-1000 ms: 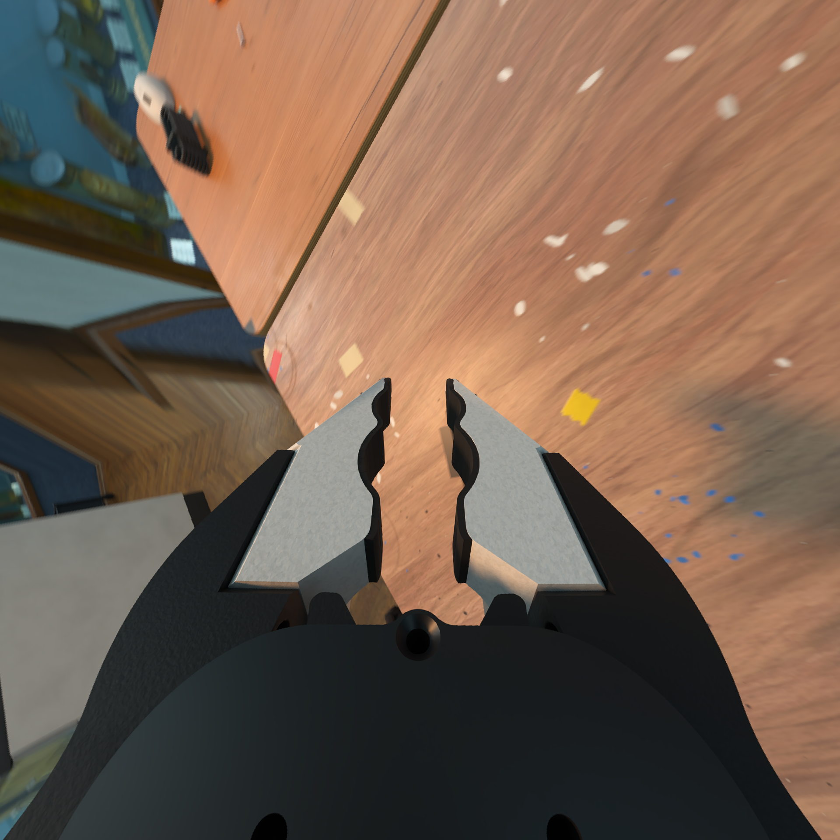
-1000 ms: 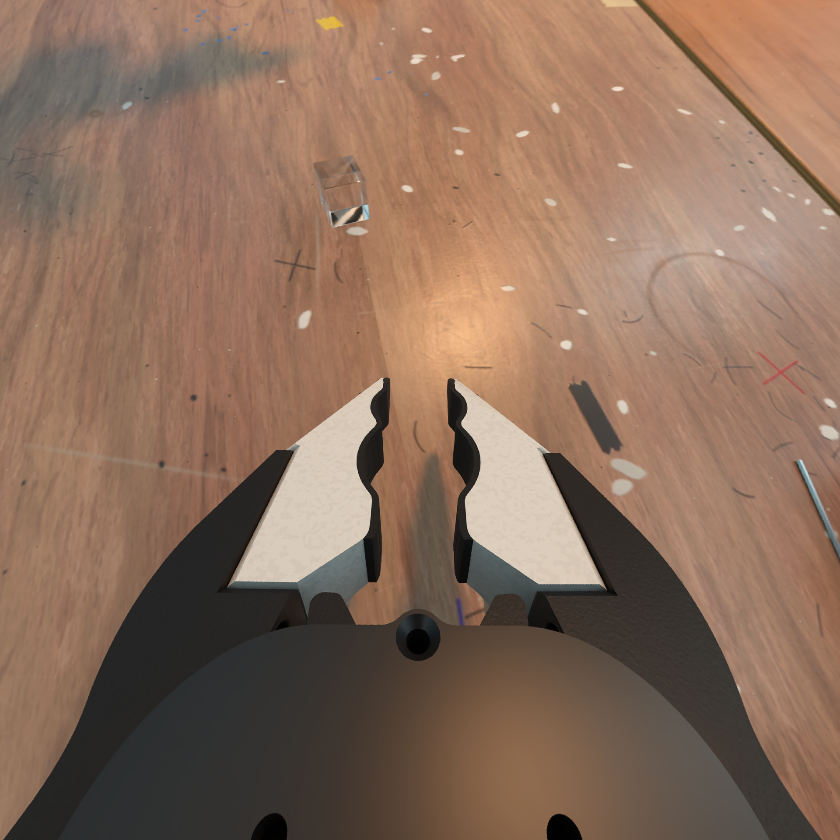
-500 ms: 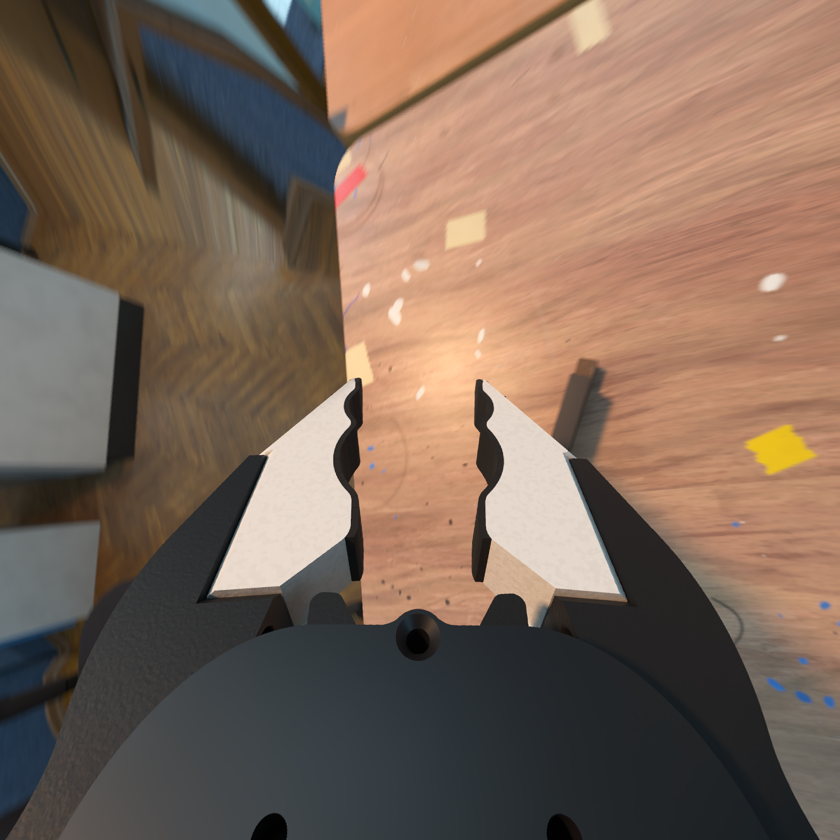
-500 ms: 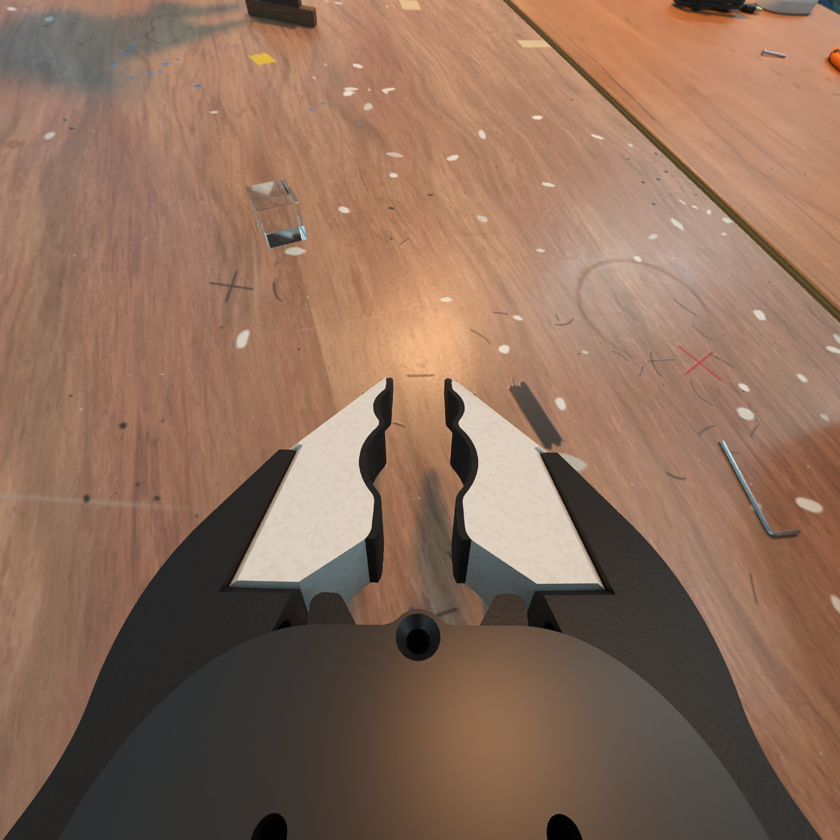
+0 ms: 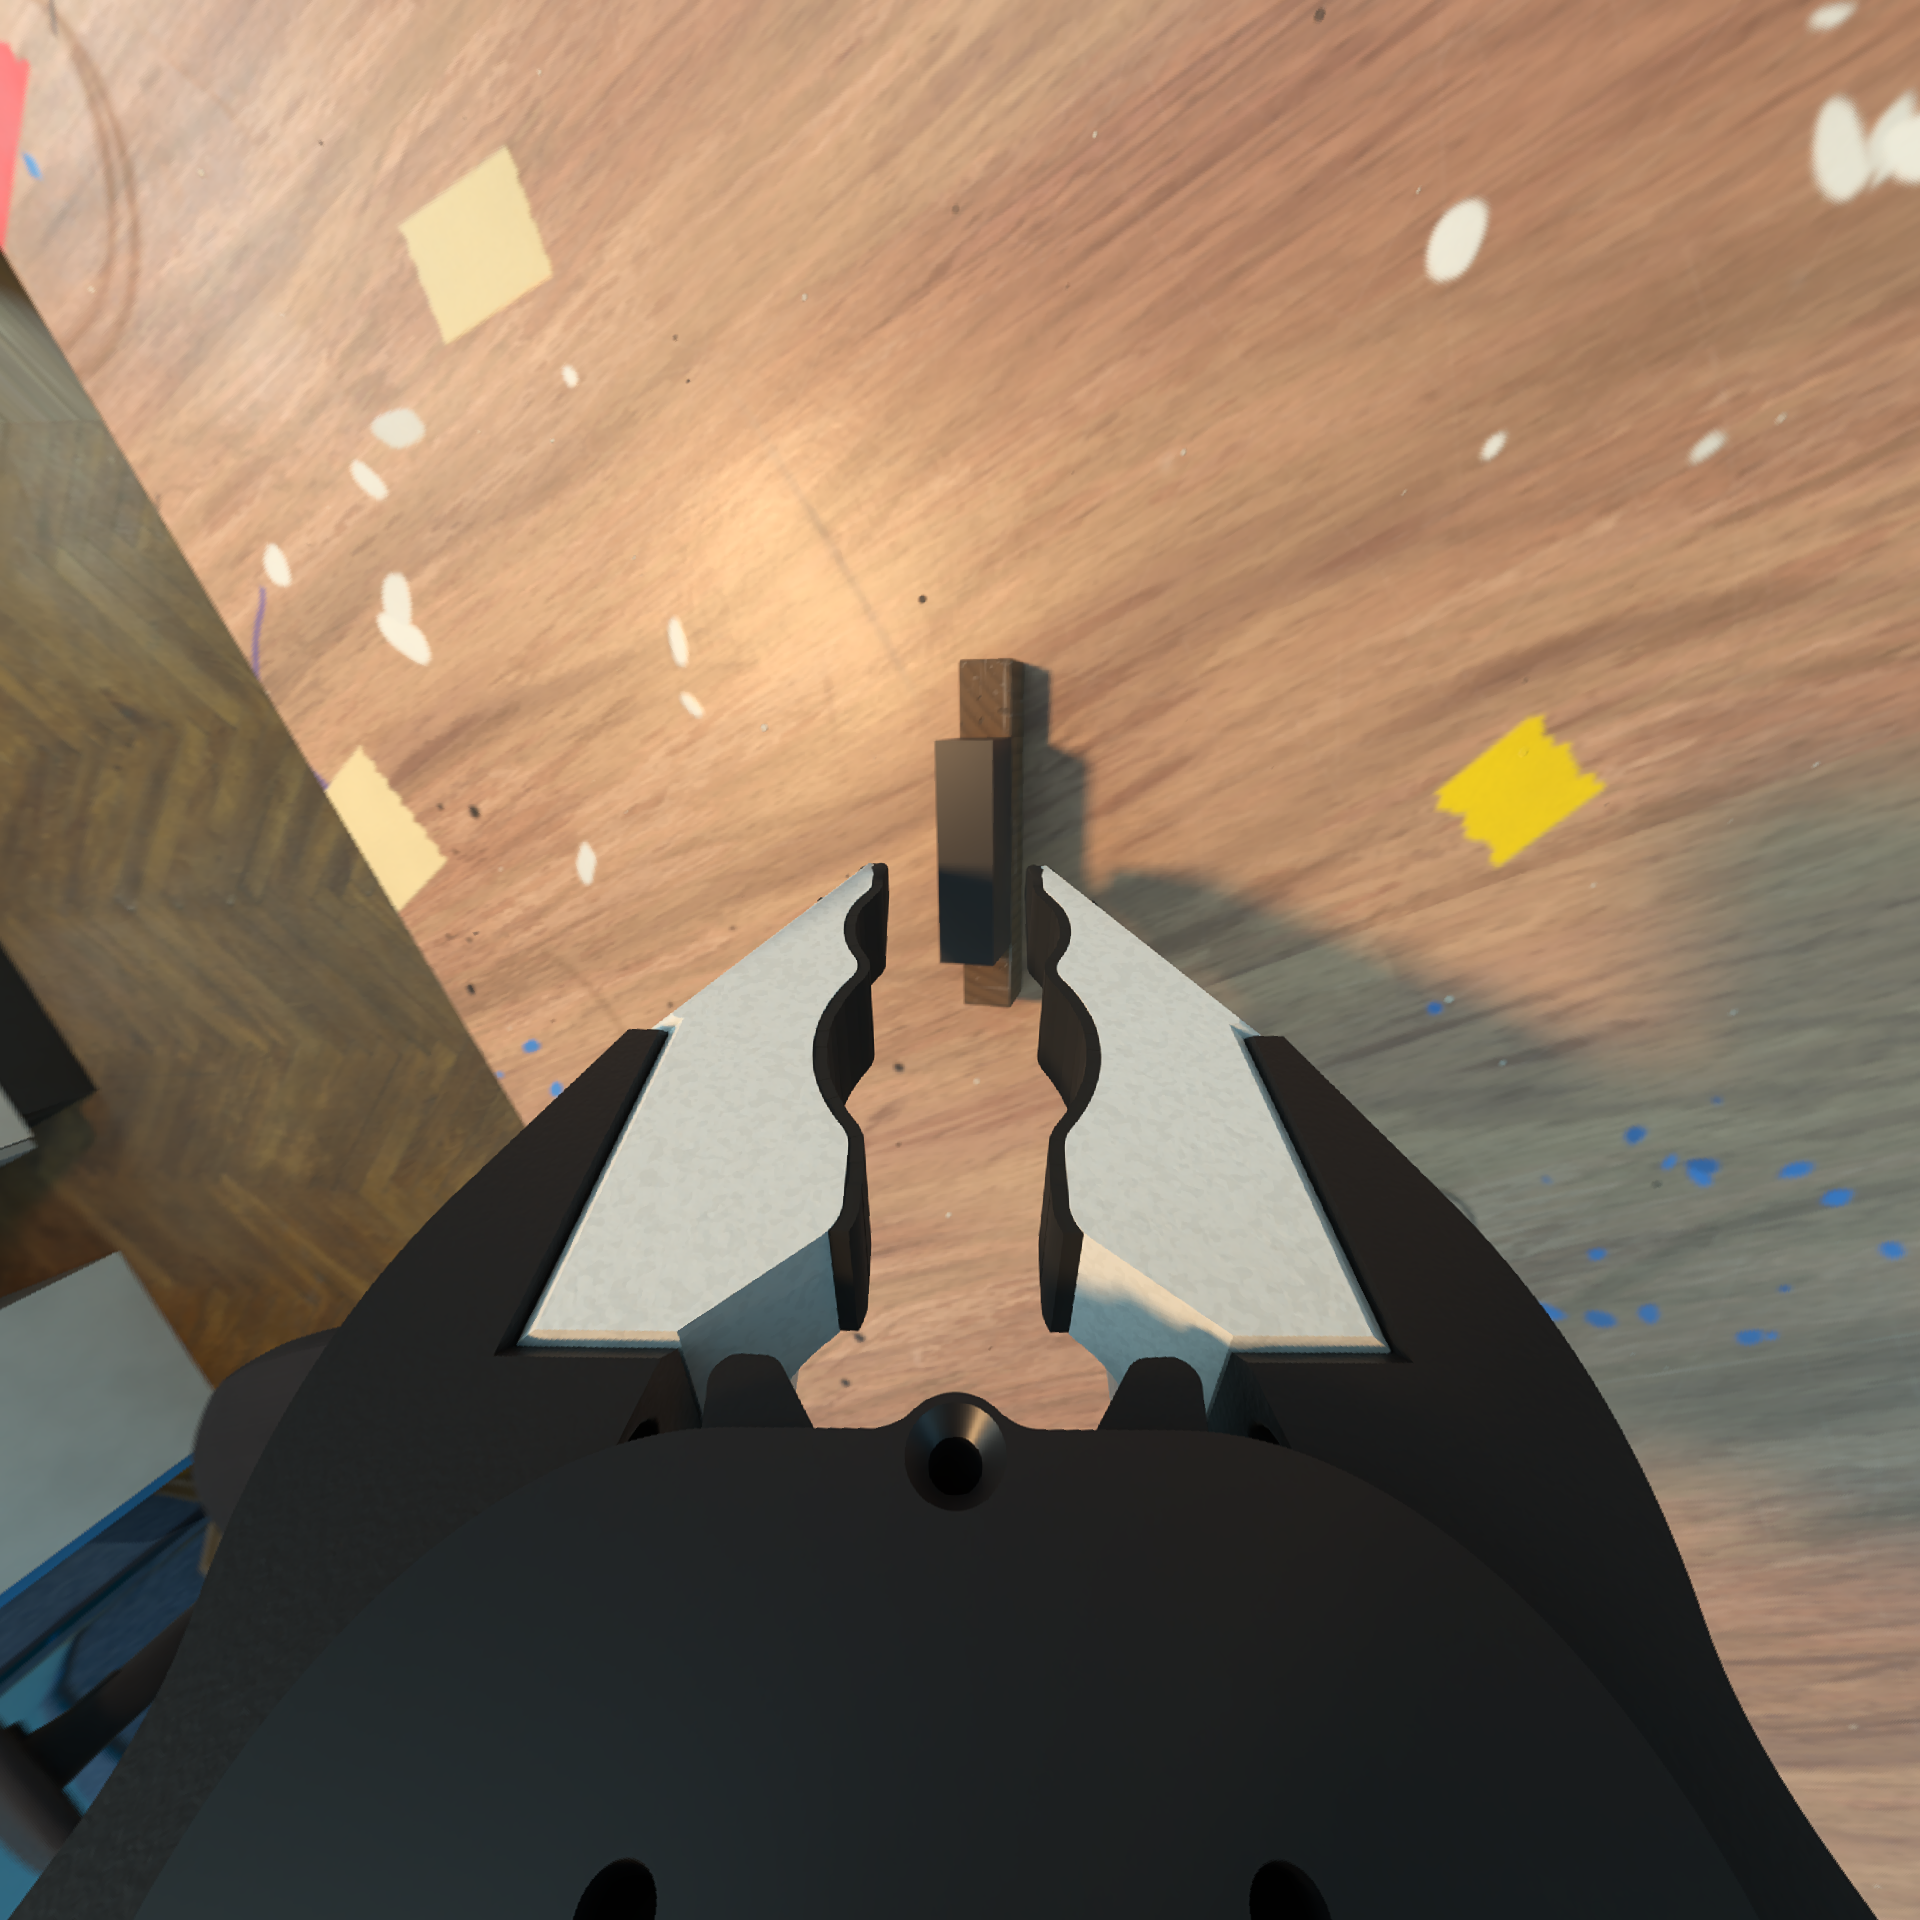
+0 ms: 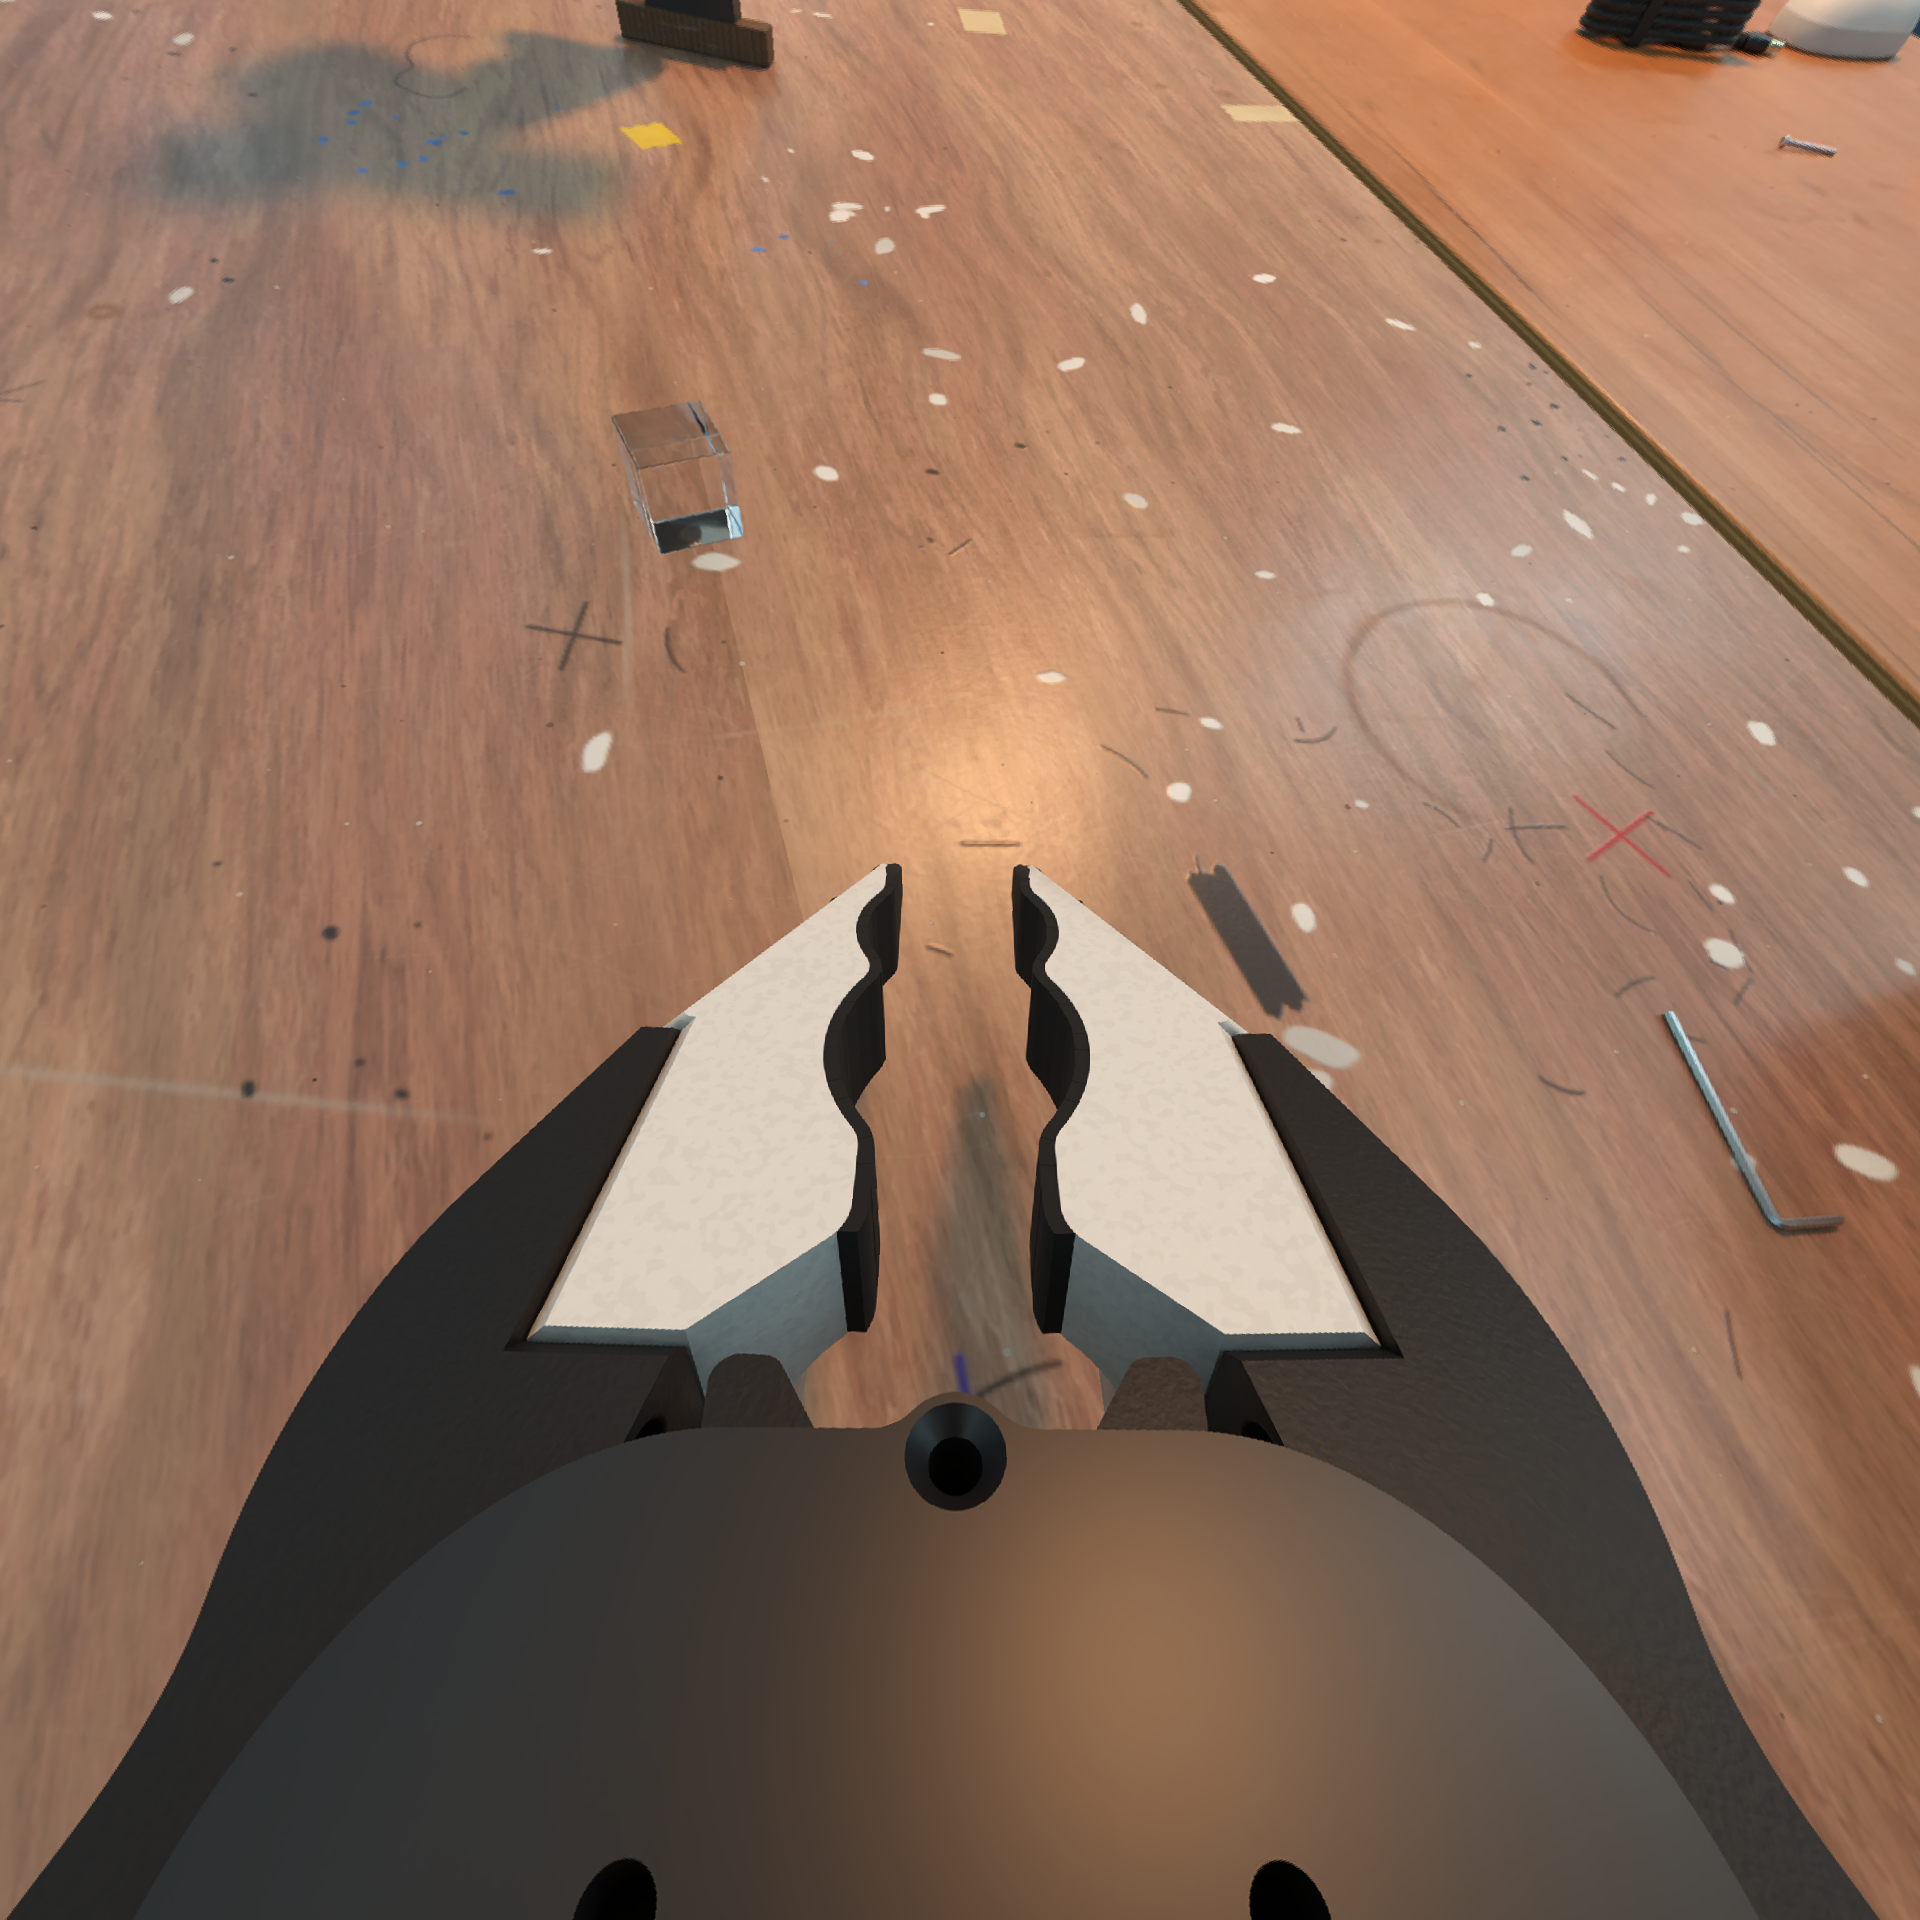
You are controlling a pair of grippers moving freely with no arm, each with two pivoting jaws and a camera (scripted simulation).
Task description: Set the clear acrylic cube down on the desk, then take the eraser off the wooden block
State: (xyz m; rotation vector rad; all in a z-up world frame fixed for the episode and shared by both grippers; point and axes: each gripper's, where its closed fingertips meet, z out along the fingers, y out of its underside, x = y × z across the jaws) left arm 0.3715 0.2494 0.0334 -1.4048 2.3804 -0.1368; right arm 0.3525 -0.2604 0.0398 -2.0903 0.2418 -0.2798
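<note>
In the left wrist view a dark eraser (image 5: 971,847) lies on a narrow wooden block (image 5: 987,694) on the desk. My left gripper (image 5: 957,883) is open and empty, above them, with its fingertips on either side of the eraser's near end. In the right wrist view the clear acrylic cube (image 6: 681,476) stands on the desk, ahead and to the left of my right gripper (image 6: 957,883), which is open, empty and well apart from it. The wooden block (image 6: 694,40) with the eraser on it shows at the far top edge.
The desk edge (image 5: 312,769) runs down the left of the left wrist view, with wooden floor below. An Allen key (image 6: 1735,1132) lies at right of the right gripper. A second desk (image 6: 1662,260) adjoins at far right, bearing a screw (image 6: 1808,145) and a dark object (image 6: 1652,21).
My left gripper has swung over the desk and come down onto the eraser and block, and its jaws have opened wider. My right gripper has drawn back from the cube and opened slightly.
</note>
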